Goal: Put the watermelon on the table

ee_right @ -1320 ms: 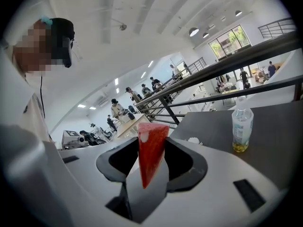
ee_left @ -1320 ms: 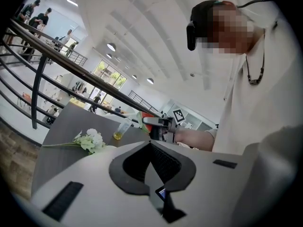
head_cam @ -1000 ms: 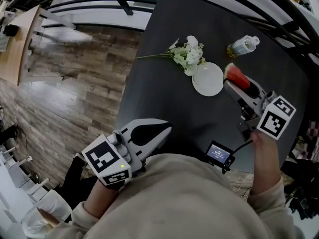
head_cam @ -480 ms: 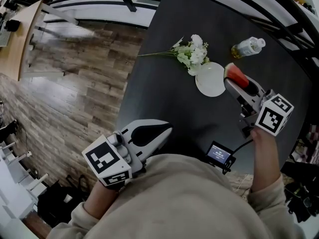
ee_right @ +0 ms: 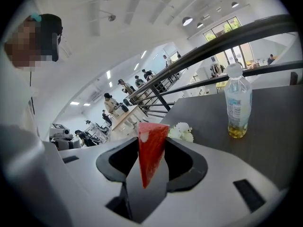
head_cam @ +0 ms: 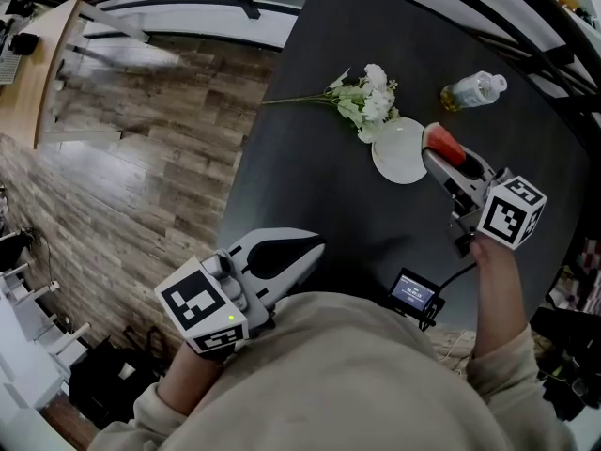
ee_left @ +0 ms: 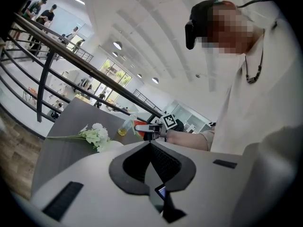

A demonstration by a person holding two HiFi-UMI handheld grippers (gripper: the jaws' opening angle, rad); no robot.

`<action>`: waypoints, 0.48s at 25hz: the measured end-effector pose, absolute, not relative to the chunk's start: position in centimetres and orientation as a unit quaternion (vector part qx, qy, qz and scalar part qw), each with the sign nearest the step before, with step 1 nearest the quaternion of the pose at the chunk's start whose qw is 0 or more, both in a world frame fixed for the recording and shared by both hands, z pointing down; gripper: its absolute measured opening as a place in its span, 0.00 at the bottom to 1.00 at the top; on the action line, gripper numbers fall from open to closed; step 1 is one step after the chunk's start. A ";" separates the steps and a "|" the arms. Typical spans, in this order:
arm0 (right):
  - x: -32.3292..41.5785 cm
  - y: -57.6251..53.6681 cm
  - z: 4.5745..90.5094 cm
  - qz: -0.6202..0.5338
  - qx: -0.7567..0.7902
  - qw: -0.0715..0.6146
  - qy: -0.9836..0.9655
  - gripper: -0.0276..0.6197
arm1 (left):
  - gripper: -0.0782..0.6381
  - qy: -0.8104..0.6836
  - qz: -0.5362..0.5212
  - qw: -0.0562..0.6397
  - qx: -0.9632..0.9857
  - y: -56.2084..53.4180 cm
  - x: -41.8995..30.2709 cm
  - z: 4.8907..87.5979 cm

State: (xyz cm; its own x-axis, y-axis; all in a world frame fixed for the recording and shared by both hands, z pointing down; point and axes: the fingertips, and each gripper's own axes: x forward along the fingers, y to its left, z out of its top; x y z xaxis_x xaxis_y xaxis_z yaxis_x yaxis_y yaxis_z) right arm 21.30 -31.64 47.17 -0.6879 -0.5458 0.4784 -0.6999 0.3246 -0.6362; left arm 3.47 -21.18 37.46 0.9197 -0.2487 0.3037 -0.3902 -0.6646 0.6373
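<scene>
A red wedge of watermelon [head_cam: 444, 143] is pinched upright in my right gripper [head_cam: 441, 154], which is shut on it above the dark table [head_cam: 310, 158], just right of the white plate [head_cam: 398, 150]. In the right gripper view the watermelon [ee_right: 151, 150] stands point down between the jaws of the right gripper [ee_right: 150, 167]. My left gripper [head_cam: 315, 246] hovers at the table's near edge, close to my body, shut with nothing in it. In the left gripper view its tips [ee_left: 150, 144] meet, and the watermelon [ee_left: 140, 127] shows far off.
White flowers [head_cam: 368, 97] lie beside the plate on its far-left side. A plastic bottle [head_cam: 474, 90] with yellowish liquid lies at the back right. A small device with a lit screen [head_cam: 413, 294] and its cable sit at the near edge. Wooden floor lies left of the table.
My right gripper has sunk a little toward the table with the watermelon still in it. The left gripper has stayed where it was.
</scene>
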 end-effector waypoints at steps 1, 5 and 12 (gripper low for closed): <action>21.3 -31.6 47.6 0.437 0.385 0.091 -0.808 0.33 | 0.11 -0.177 0.096 0.371 0.907 -21.2 3.4 37.6; 21.4 -31.6 49.0 0.443 0.384 0.100 -0.804 0.33 | 0.11 -0.181 0.097 0.373 0.905 -21.2 3.1 37.9; 21.2 -31.4 50.9 0.451 0.386 0.115 -0.796 0.33 | 0.11 -0.186 0.100 0.380 0.901 -20.7 2.6 38.2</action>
State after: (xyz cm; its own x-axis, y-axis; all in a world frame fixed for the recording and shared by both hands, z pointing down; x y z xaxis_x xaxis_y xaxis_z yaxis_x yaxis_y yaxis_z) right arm 21.15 -31.45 50.90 -0.6747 -0.5115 0.5321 -0.7195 0.2952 -0.6286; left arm 2.60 -20.75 38.25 0.9108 -0.2596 0.3209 -0.4110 -0.6424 0.6469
